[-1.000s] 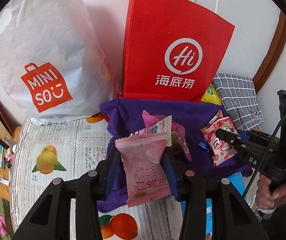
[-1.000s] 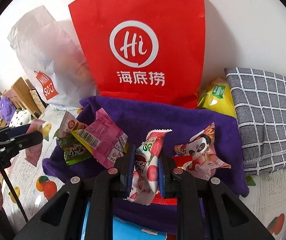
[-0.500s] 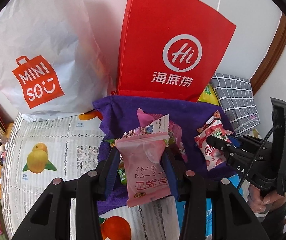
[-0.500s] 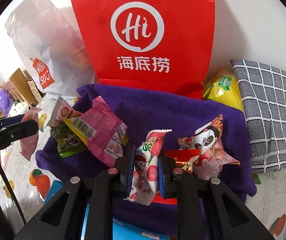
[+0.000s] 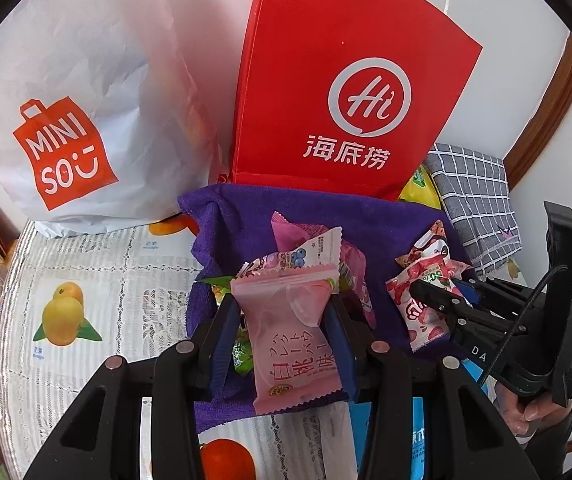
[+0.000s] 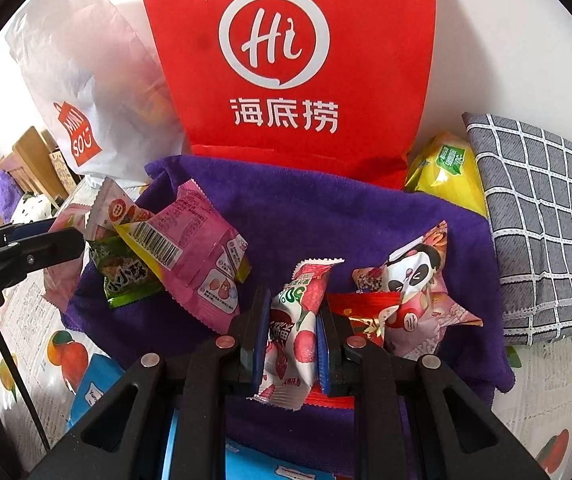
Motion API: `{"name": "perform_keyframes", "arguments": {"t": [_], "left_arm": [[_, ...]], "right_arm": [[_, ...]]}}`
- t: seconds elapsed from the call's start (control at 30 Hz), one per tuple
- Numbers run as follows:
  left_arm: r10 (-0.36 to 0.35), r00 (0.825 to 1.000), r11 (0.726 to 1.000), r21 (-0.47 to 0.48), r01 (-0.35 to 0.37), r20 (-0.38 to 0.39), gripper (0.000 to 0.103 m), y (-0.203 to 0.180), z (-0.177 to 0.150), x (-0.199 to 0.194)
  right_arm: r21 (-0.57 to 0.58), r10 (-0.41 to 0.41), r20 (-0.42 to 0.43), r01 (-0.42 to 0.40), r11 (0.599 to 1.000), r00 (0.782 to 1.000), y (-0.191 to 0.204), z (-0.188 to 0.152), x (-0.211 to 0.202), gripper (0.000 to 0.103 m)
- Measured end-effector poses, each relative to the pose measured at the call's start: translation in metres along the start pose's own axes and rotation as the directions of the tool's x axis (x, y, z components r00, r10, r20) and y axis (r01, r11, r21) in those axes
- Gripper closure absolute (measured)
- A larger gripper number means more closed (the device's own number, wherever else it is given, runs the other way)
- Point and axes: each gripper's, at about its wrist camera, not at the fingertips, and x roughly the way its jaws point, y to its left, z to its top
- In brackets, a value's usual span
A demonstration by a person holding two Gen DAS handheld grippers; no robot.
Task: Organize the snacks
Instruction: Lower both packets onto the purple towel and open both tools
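With each gripper clamped on its own packet, the step in hand looks like carrying both snacks up to a bag and dropping them in. Nearest, the left gripper (image 5: pixel 286 320) pinches a pale pink peach-snack packet (image 5: pixel 291 340) by its sides, top seam upright, raised above the snack pile; the right gripper (image 6: pixel 291 332) squeezes a white-and-red lychee-print packet (image 6: pixel 293 336) near its lower half, over the purple towel (image 6: pixel 305 216). Both holds seem firm, so the grip should simply be kept as is and the packets lifted clear of the loose wrappers before moving forward.

On the towel lie the pink barcode packet (image 6: pixel 198 252), a green packet (image 6: pixel 126 276) and the panda packet (image 6: pixel 413 280), which a low pass could snag. Beyond stand the red Haidilao paper bag (image 5: pixel 345 92) and, left of it, the white Miniso bag (image 5: pixel 74 112); neither mouth is visible, so each packet probably has to rise well above the rim before release. Which bag is meant cannot be told.
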Motion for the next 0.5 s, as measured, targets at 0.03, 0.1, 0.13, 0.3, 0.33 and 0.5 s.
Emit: {"name": "perform_keyframes", "arguments": {"t": [0.03,0.1,0.13,0.3,0.33,0.5], "left_arm": [[0.001,1.0,1.0,0.0,-0.001,-0.002,0.061,-0.0001,0.0,0.0012],[-0.001,1.0,1.0,-0.003,0.001,-0.005,0.061,0.0001,0.0002,0.0029],[-0.001,1.0,1.0,-0.004,0.001,-0.006,0.061,0.0,0.0005,0.0035],[-0.001,1.0,1.0,-0.006,0.001,-0.008,0.061,-0.0006,0.0016,0.0053],[-0.002,1.0,1.0,-0.005,0.002,-0.009,0.061,-0.0009,0.0017,0.0059],[0.0,1.0,1.0,-0.002,0.0,-0.019,0.061,-0.0033,0.0003,0.0105]], "right_arm": [[-0.002,0.001,0.0,-0.001,1.0,1.0,-0.0004,-0.0004,-0.0004,0.083],[-0.004,0.0,-0.002,0.0,1.0,1.0,-0.0002,-0.0006,0.0,0.083],[-0.005,0.0,-0.002,0.0,1.0,1.0,0.0,-0.0008,0.0001,0.083],[0.007,-0.004,-0.013,0.004,1.0,1.0,-0.0029,-0.001,0.0019,0.082],[0.01,-0.003,-0.015,0.003,1.0,1.0,-0.0035,-0.0009,0.0022,0.082],[0.012,0.005,-0.023,-0.004,1.0,1.0,-0.0039,-0.0007,0.0024,0.081]]}}
